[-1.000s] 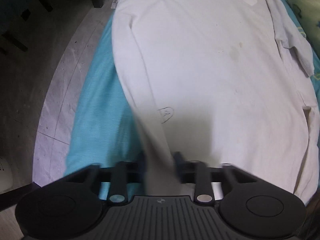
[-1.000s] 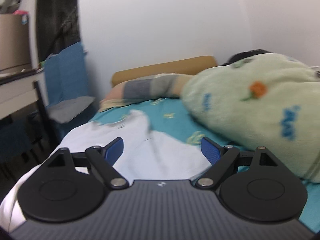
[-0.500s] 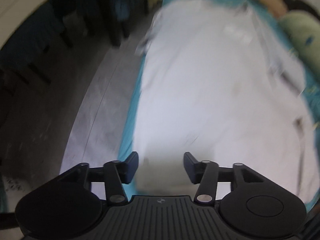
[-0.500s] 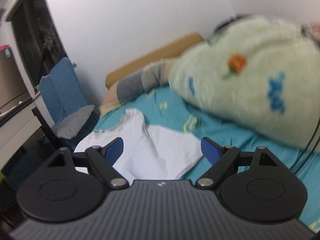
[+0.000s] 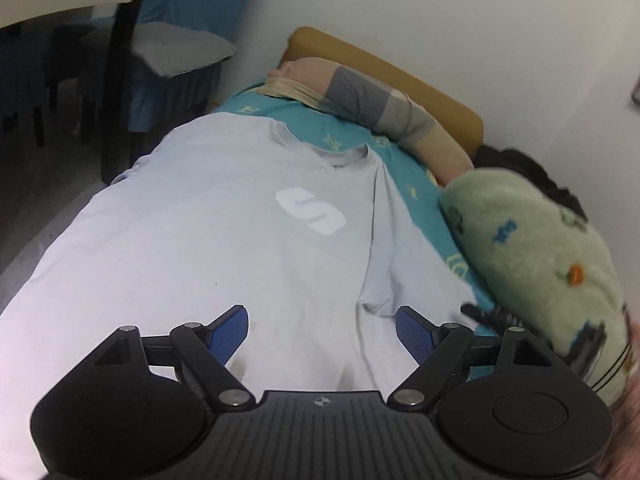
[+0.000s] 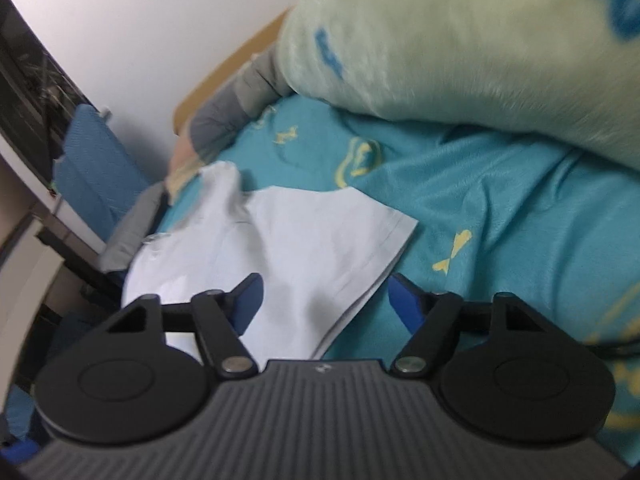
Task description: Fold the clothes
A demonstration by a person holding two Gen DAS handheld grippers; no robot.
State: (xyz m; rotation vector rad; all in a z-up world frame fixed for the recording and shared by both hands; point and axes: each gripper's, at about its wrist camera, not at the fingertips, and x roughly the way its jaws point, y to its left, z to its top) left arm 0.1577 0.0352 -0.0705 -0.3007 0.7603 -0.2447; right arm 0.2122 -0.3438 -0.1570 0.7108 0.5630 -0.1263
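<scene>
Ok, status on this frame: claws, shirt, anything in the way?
Left claw open, empty. Right claw open over sleeve hem. White T-shirt flat on teal sheet, unfolded. Green blanket crowds right edge.

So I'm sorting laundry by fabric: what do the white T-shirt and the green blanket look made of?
White T-shirt: thin matte knit, probably cotton jersey; it lies flat with soft creases. Green blanket: plush fleece, likely synthetic; fuzzy nap visible along its edge.

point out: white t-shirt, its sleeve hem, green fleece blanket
white t-shirt (image 5: 224,248): left wrist view, chest beside the logo.
sleeve hem (image 6: 394,242): right wrist view, stitched edge.
green fleece blanket (image 5: 532,252): left wrist view, top surface.
</scene>
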